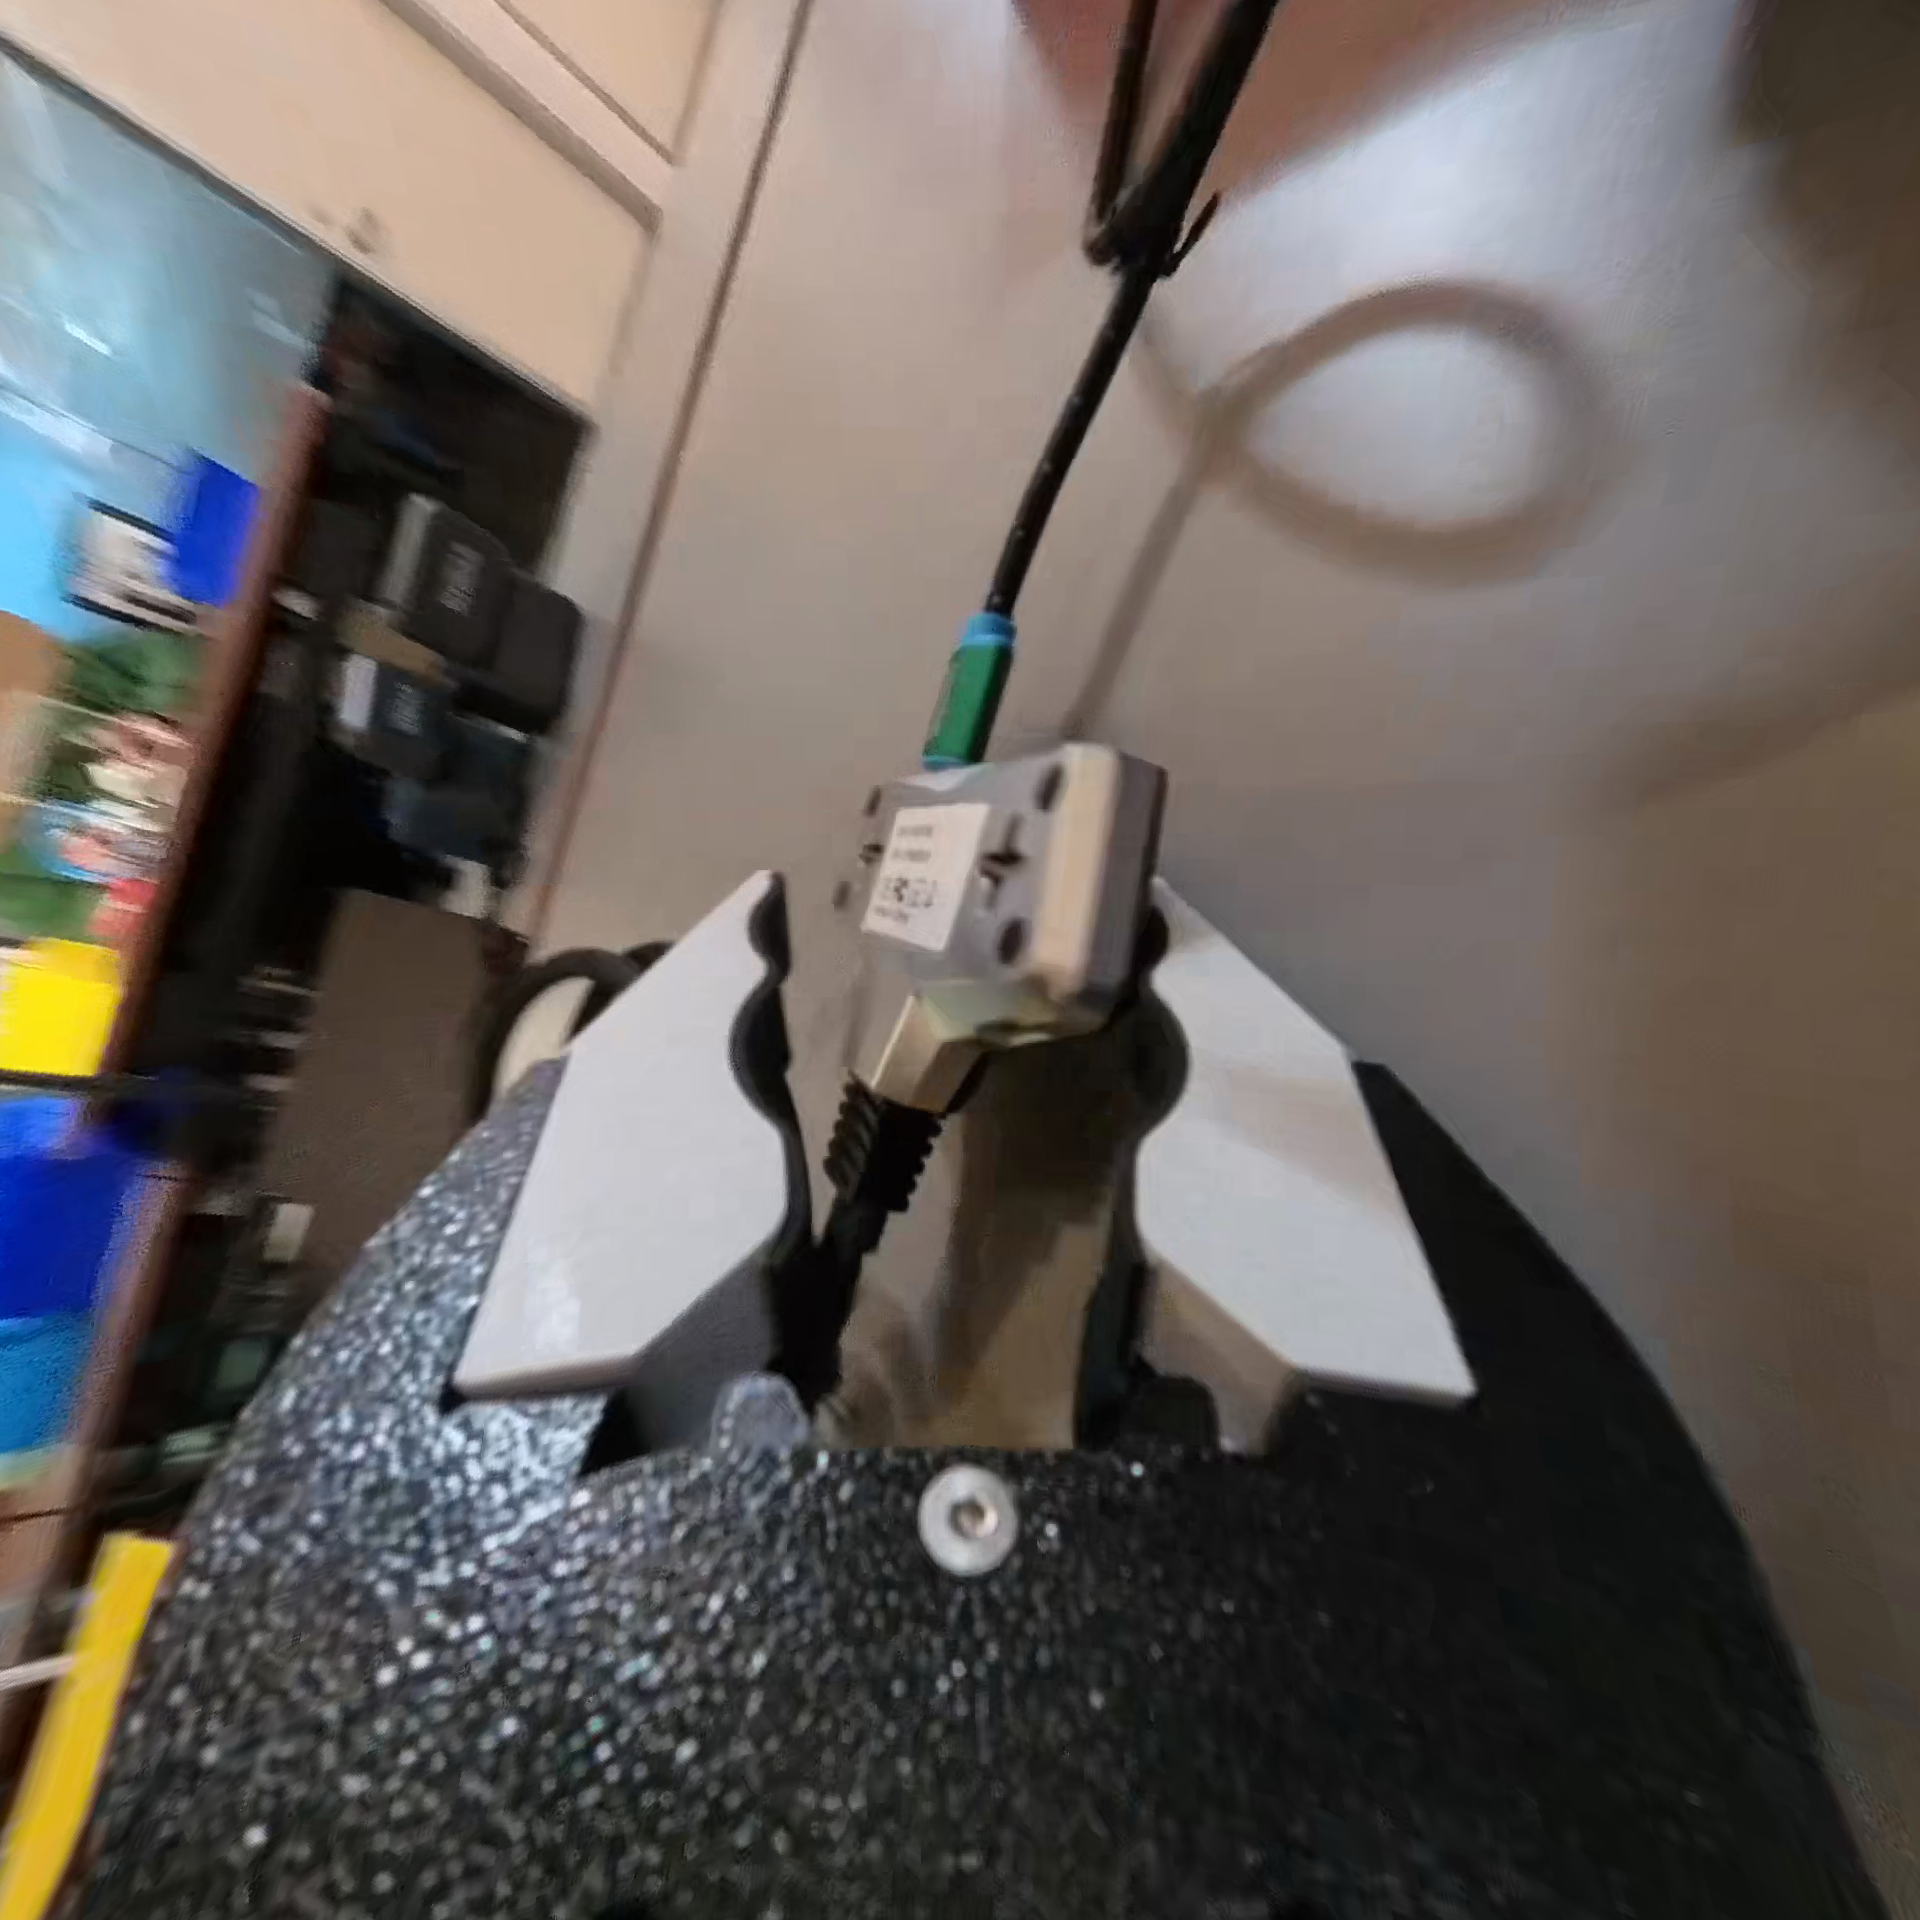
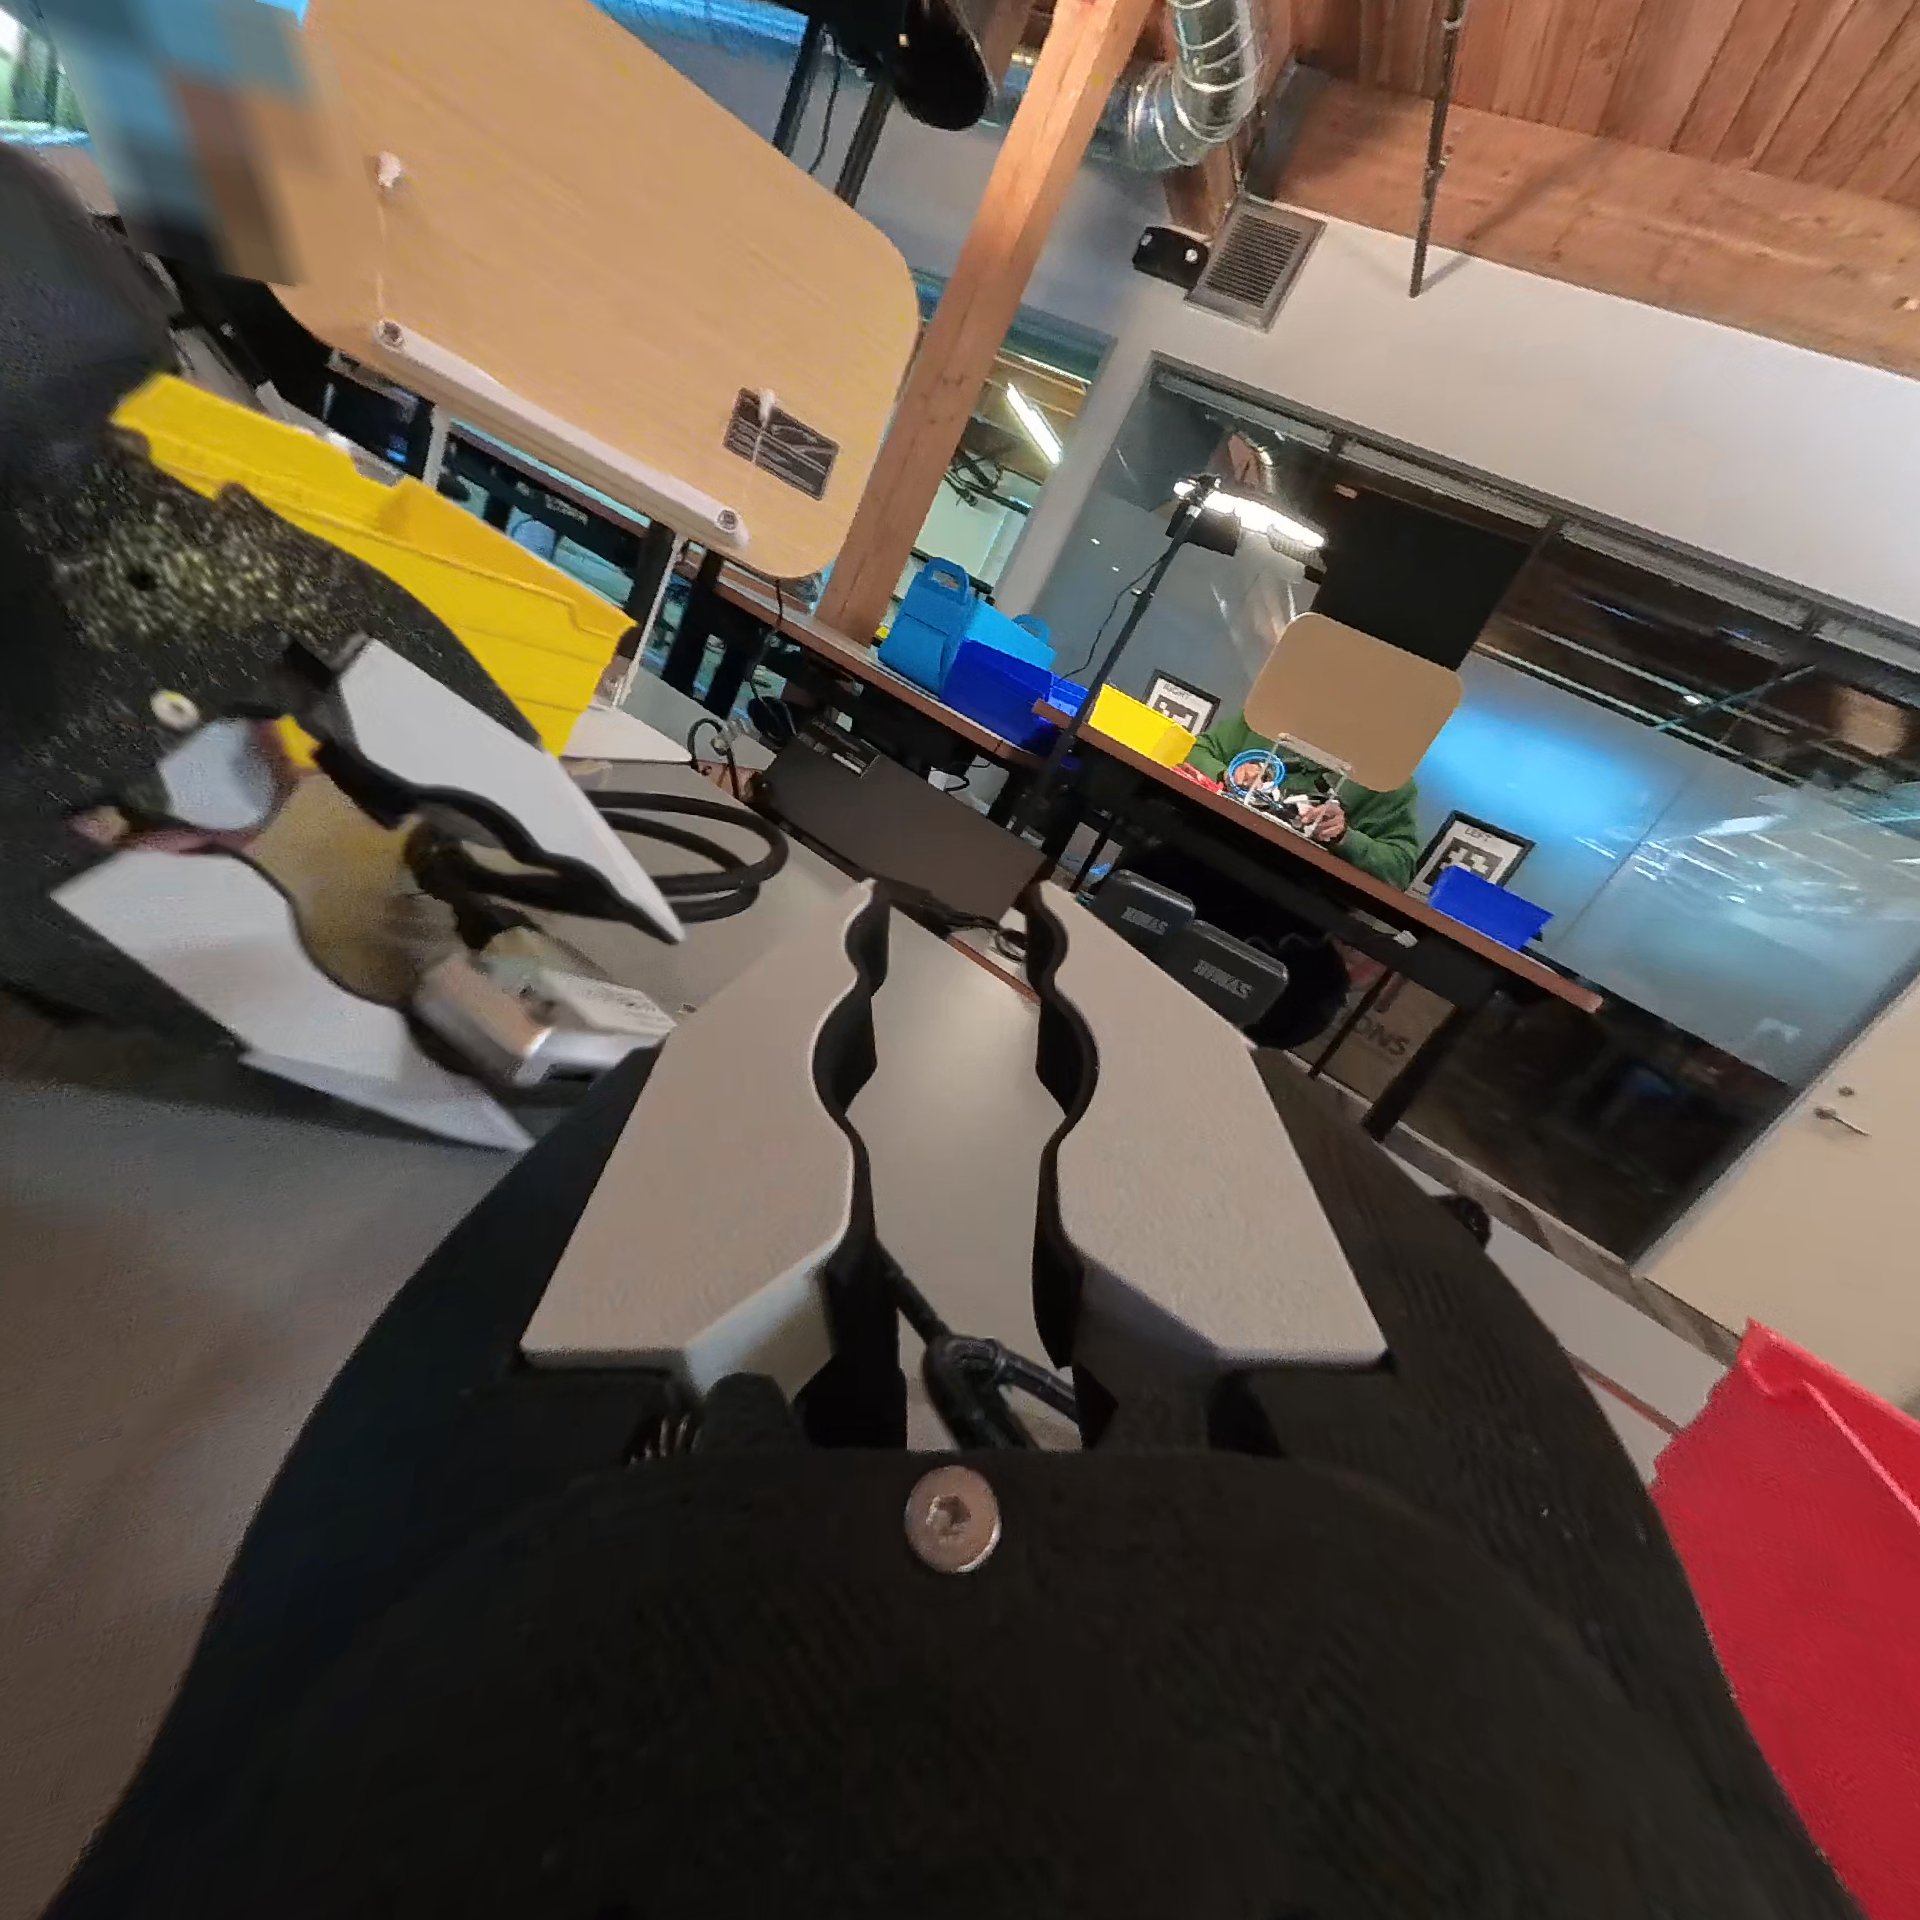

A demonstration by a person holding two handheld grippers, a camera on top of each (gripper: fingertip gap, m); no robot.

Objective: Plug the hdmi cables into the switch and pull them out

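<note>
My left gripper (image 1: 966, 904) is shut on the small grey switch (image 1: 997, 883) and holds it up in the air, with its labelled face showing. A black cable with a green plug (image 1: 956, 707) sits in the switch's far end. A metal-shelled HDMI plug (image 1: 935, 1049) with a black cable sits in the near end and runs back between my fingers. The picture is blurred. In the right wrist view, the left gripper (image 2: 582, 1029) with the switch (image 2: 561, 1023) is at the left. My right gripper (image 2: 956, 904) is open and empty beside it, with a black cable (image 2: 977, 1371) passing under its finger bases.
A coil of black cable (image 2: 717, 862) lies on the grey table (image 2: 208, 1299) behind the left gripper. A yellow bin (image 2: 436, 561) stands at the left and a red bin (image 2: 1808, 1558) at the right edge. A person sits at a far table (image 2: 1351, 873) with blue bins.
</note>
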